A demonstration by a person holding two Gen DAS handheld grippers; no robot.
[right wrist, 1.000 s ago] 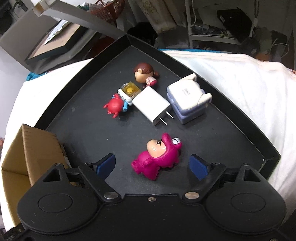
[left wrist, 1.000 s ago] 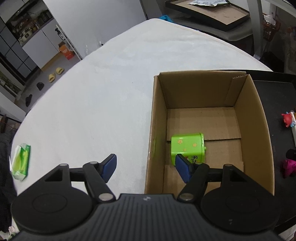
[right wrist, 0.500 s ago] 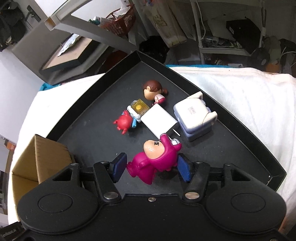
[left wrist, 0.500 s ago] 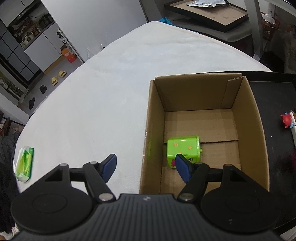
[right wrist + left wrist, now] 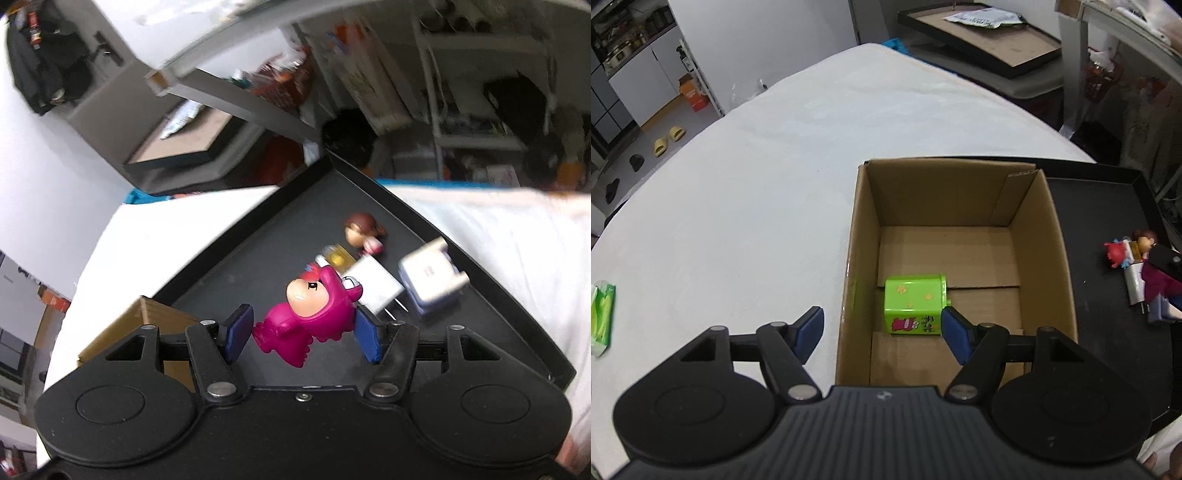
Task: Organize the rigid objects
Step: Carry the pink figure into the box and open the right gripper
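My right gripper (image 5: pixel 303 334) is shut on a magenta figurine (image 5: pixel 310 317), with a blue pad on each side, and holds it tilted above the black tray (image 5: pixel 258 258). On the tray lie a white plug charger (image 5: pixel 373 284), a white and lavender adapter (image 5: pixel 428 280), a brown-haired figurine (image 5: pixel 360 230) and a partly hidden red figurine (image 5: pixel 312 267). My left gripper (image 5: pixel 882 332) is open and holds nothing. It straddles the near left wall of the cardboard box (image 5: pixel 1049 236). A green block with a cartoon label (image 5: pixel 914 302) lies in the box.
The box stands on a white tablecloth, against the tray's (image 5: pixel 1108 206) left side. A green packet (image 5: pixel 602 317) lies at the cloth's left edge. Beyond the table are framed boards, shelves and clutter.
The right gripper closed on the magenta figurine and lifted it off the tray. The view has tilted up. The left gripper stayed open over the box.
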